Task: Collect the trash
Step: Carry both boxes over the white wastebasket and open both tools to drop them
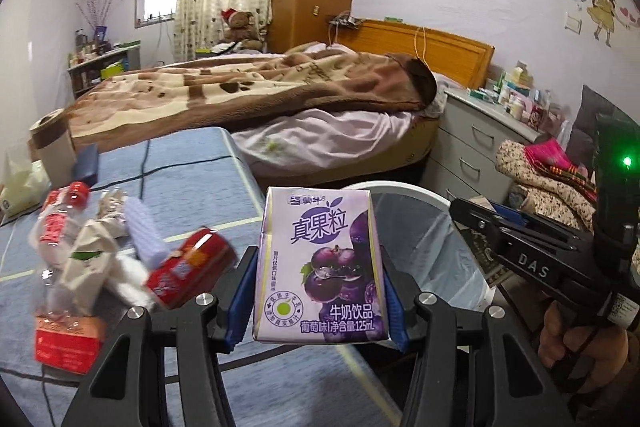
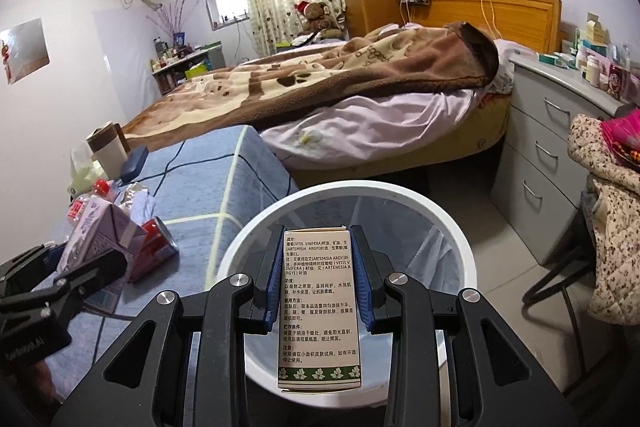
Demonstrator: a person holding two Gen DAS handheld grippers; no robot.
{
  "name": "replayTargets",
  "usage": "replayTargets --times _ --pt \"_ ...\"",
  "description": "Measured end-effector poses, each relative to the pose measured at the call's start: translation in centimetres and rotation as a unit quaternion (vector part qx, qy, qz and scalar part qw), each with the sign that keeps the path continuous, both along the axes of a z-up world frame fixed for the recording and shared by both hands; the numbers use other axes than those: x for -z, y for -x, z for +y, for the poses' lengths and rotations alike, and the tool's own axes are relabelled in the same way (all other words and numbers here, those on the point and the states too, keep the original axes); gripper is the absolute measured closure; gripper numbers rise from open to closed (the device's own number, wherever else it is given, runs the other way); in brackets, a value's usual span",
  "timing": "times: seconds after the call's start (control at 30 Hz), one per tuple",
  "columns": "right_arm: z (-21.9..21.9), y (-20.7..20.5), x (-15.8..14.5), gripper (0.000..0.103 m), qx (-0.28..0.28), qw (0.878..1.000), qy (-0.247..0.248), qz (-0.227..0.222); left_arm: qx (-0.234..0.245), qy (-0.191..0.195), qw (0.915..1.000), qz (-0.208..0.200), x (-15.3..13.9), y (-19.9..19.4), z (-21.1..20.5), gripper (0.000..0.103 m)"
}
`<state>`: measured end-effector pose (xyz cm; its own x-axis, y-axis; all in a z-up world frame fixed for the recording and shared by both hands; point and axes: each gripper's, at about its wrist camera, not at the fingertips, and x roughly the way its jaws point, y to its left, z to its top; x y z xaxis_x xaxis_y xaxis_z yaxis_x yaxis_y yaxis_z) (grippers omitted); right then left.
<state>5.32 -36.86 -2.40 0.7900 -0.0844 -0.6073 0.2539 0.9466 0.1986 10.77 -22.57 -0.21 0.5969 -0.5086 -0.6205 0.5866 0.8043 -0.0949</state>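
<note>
Right tool (image 2: 318, 281) pinches a printed paper box (image 2: 319, 311) directly over the white bin (image 2: 256, 239); spread fingers w/ box centred. Left tool (image 1: 320, 291) (waiting) grips a grape milk carton (image 1: 320, 263).

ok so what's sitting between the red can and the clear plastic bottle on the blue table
In the left wrist view, crumpled paper wrappers and a pale lilac block lie between the red can and the plastic bottle; the pile is motion-blurred.

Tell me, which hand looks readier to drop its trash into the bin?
The right, I'd say. The right gripper holds its small printed box directly over the white bin. The left gripper grips the grape milk carton beside the bin's rim, over the blue table.
</note>
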Motion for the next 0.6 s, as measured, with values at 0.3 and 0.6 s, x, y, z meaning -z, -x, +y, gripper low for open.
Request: replayTargets --times 0.3,0.6 --pt "-2.1 -1.3 1.6 0.071 -0.006 0.999 -0.009 0.032 0.031 -0.009 0.9994 0.017 1.6 -1.0 -3.7 0.048" --pt "-3.7 -2.3 2.9 0.071 -0.001 0.998 -0.002 0.059 0.039 -0.022 0.9982 0.039 3.2 -2.8 -5.8 0.048"
